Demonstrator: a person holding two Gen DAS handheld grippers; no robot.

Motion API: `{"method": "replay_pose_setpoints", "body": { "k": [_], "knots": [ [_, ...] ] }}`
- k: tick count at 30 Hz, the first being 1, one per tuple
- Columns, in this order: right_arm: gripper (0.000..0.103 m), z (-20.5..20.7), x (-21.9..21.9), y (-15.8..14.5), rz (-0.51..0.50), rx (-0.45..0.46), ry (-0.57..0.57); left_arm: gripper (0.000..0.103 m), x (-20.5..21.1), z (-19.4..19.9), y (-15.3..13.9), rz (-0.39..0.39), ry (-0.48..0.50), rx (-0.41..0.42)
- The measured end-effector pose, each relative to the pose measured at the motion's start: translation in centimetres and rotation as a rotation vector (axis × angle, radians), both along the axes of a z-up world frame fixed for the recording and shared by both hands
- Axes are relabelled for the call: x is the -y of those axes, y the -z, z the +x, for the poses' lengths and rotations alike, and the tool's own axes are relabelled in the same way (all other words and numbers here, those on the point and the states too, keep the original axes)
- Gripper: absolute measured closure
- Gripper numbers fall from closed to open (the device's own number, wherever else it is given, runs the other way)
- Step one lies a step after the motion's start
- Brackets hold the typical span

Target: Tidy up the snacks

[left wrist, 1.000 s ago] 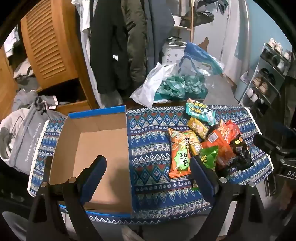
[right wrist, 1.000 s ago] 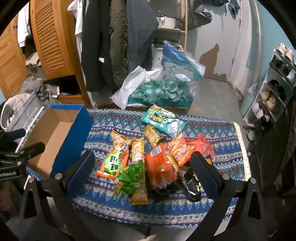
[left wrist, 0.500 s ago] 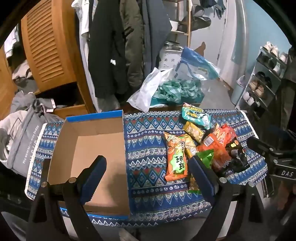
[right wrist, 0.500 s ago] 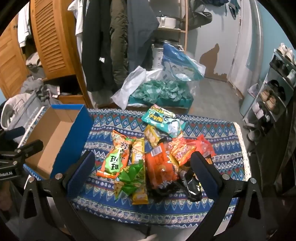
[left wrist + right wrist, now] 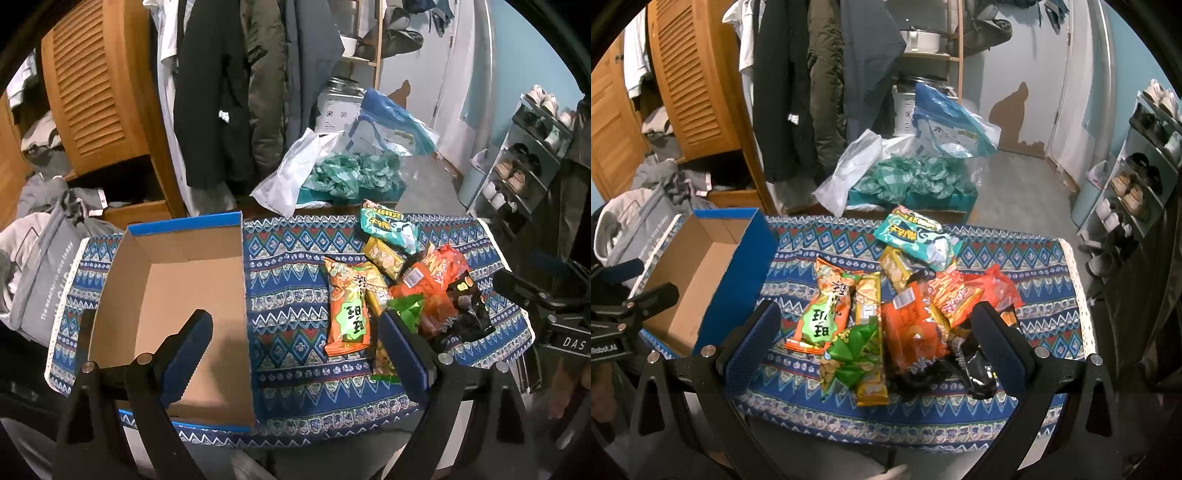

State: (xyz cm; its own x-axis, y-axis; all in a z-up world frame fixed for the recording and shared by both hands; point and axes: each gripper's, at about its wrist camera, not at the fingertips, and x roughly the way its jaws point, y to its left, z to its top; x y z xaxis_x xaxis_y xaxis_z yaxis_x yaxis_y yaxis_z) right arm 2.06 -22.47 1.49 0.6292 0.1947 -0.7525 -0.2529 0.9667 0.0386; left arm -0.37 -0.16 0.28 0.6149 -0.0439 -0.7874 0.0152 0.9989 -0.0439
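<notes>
Glossy snack packets (image 5: pixel 912 332), matt cardboard box (image 5: pixel 177 295)

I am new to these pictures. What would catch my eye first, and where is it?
First, the bright heap of snack packets on the right half of the patterned blue cloth. Next, the open cardboard box with a blue rim, empty, on the cloth's left side. Both claws hang open above the near edge.

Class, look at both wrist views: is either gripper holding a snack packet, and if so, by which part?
Nothing is held. The left gripper and right gripper both stand open and empty above the table, clear of the snack pile.
</notes>
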Motion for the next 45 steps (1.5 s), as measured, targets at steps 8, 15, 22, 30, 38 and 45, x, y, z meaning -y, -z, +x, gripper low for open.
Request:
{"method": "replay_pose_setpoints", "body": {
  "k": [8,15,22,30,38,45],
  "knots": [
    [0.002,0.04,0.06,-0.06,0.003,-0.002,0.000,0.011,0.01,-0.01,0.00,-0.001,0.000,-0.002],
    [0.002,-0.02,0.19,-0.18,0.006,-0.004,-0.002,0.011,-0.08,-0.04,0.00,-0.001,0.001,-0.003],
    [0.002,0.06,0.13,0.31,0.010,-0.008,-0.001,0.011,-0.16,-0.01,0.01,-0.003,0.000,-0.006],
    [0.002,-0.37,-0.08,0.44,0.007,-0.015,-0.002,0.011,-0.35,0.07,0.31,-0.004,-0.004,-0.020],
    [0.002,-0.07,0.21,0.57,0.014,-0.027,0.002,0.011,-0.16,0.20,0.28,-0.003,-0.007,-0.024],
    [0.002,-0.05,0.22,0.54,0.014,-0.028,0.001,0.011,-0.18,0.17,0.30,-0.002,-0.006,-0.024]
  ]
}}
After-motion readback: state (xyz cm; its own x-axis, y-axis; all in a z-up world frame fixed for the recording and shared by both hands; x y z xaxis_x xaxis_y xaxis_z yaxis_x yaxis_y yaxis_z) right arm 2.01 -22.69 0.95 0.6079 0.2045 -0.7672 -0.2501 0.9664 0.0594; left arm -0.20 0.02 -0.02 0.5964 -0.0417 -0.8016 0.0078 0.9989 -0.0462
